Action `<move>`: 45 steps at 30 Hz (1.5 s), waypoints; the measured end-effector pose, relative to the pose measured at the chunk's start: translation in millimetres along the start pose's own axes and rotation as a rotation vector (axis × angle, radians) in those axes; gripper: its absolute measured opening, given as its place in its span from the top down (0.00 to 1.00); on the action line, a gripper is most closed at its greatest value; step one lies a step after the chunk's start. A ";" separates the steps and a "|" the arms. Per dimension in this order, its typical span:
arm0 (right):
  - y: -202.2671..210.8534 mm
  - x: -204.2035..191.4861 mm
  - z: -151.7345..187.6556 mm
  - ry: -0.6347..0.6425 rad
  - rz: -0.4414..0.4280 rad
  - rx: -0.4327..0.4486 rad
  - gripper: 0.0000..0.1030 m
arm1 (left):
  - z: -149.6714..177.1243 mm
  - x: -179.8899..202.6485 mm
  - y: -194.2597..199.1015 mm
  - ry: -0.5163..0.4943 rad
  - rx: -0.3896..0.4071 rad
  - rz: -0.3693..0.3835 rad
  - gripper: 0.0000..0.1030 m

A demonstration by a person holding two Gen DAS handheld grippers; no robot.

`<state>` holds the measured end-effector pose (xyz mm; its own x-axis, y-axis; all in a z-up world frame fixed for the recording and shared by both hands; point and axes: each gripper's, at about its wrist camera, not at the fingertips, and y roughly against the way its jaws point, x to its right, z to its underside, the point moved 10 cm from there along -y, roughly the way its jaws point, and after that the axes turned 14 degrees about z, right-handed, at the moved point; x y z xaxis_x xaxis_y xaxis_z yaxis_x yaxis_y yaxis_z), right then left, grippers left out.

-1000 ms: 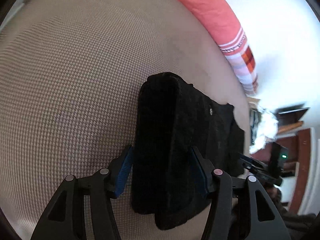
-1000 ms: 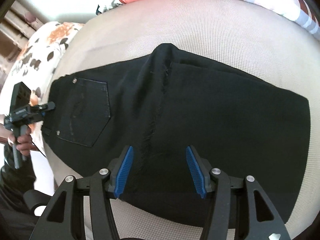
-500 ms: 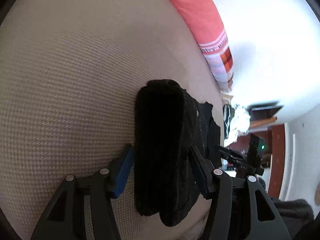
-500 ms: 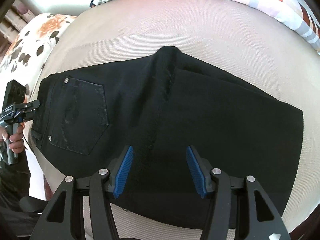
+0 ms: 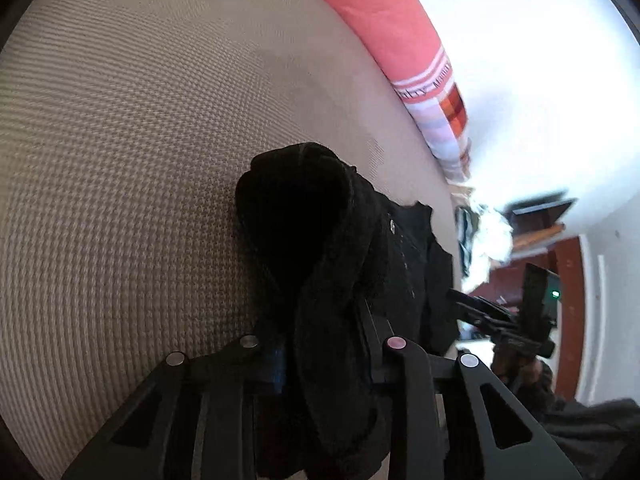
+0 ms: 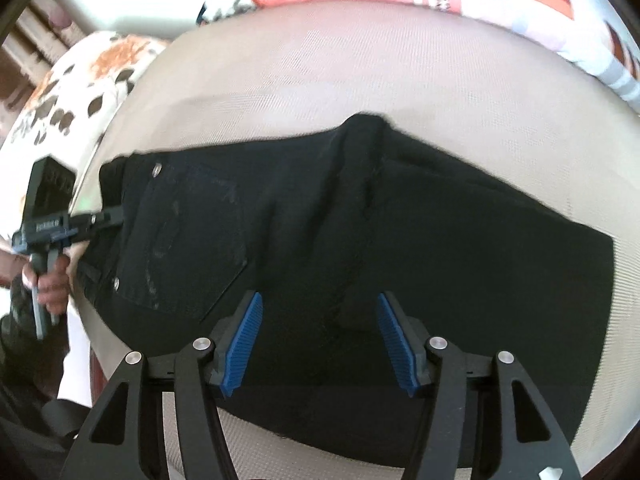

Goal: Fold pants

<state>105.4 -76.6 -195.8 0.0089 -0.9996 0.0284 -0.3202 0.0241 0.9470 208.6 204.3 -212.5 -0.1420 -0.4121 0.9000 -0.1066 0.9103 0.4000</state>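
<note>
Black pants lie folded lengthwise across the beige bed, back pocket up, waistband at the left. My left gripper is at that waistband end; its jaws are closing, and black fabric is bunched up between them, hiding the pads. The right wrist view shows the left gripper at the waistband edge, held by a hand. My right gripper hovers open over the pants' near edge by the crotch seam, pads apart with the cloth lying below them.
A pink and orange striped pillow runs along the bed's far side by the white wall. A floral pillow lies past the waistband end. Clothes are piled beyond the bed's edge. Bare bedding stretches to the left.
The left gripper's jaws have drawn together on the waistband end, and the fabric there has bunched and humped up. The right gripper has stayed above the near edge, still open.
</note>
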 end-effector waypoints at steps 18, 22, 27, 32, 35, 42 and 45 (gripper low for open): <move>30.1 91.2 13.8 -0.126 0.126 0.115 0.41 | 15.1 74.4 5.5 -0.071 0.130 -0.428 0.84; 34.0 112.0 18.2 -0.172 0.091 0.140 0.41 | 25.0 109.3 -8.5 -0.115 0.161 -0.457 0.88; 34.7 131.8 24.5 -0.209 0.050 0.147 0.41 | 30.8 150.6 -42.9 -0.143 0.184 -0.436 0.89; 44.7 155.9 25.4 -0.250 0.011 0.185 0.41 | 39.0 178.6 -96.0 -0.204 0.150 -0.444 0.89; 53.3 170.3 25.3 -0.260 0.014 0.217 0.40 | 45.6 187.9 -129.1 -0.221 0.125 -0.433 0.89; 53.6 193.3 29.0 -0.330 0.006 0.244 0.40 | 56.2 197.2 -186.0 -0.252 0.080 -0.430 0.89; 55.6 200.8 29.7 -0.346 0.005 0.259 0.40 | 59.7 204.0 -206.8 -0.268 0.052 -0.417 0.89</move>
<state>61.2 -276.5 -146.8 -0.2976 -0.9473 -0.1183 -0.5471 0.0677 0.8343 142.9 -70.4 -121.9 -0.3244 -0.7422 0.5865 -0.2557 0.6657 0.7010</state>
